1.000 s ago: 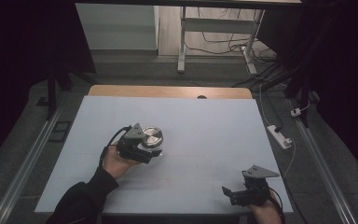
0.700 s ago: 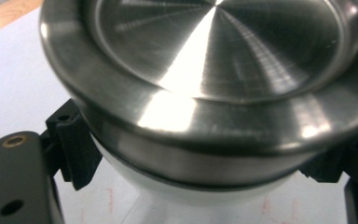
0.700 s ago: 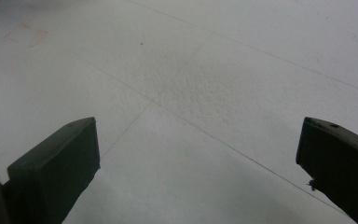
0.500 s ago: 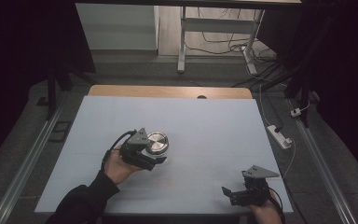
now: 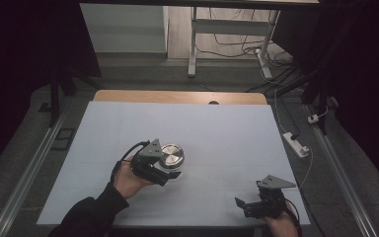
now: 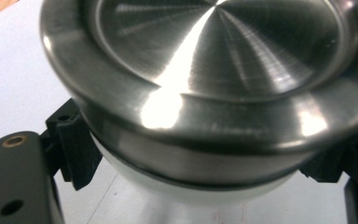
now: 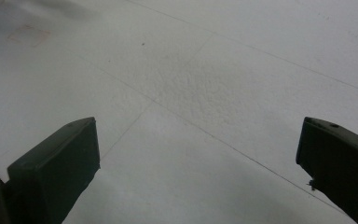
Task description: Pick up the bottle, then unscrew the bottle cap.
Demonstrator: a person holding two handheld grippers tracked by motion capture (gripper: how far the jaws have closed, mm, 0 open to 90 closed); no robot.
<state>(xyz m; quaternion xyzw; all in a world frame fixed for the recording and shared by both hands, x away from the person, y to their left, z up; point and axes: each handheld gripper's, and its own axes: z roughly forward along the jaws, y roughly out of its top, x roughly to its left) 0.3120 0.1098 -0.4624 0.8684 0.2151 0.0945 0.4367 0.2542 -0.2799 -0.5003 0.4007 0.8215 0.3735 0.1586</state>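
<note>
**Polished steel lid gripped at its rim**

A little left of centre in the high view, the left gripper (image 5: 170, 170) is clamped on a round stainless-steel lid (image 5: 171, 155), its jaws pinching the lid's lower edge from both sides; in the left gripper view the lid (image 6: 214, 79) takes up the upper frame, with ribbed black pads against its underside rim. It looks rigid and moderately heavy for its size, and the mirror finish suggests it is slippery, so a pinch at the stepped rim seems safer than one on the smooth dome. At lower right the right gripper (image 5: 249, 205) rests low over the pale table (image 5: 237, 133), jaws spread and empty.
</note>
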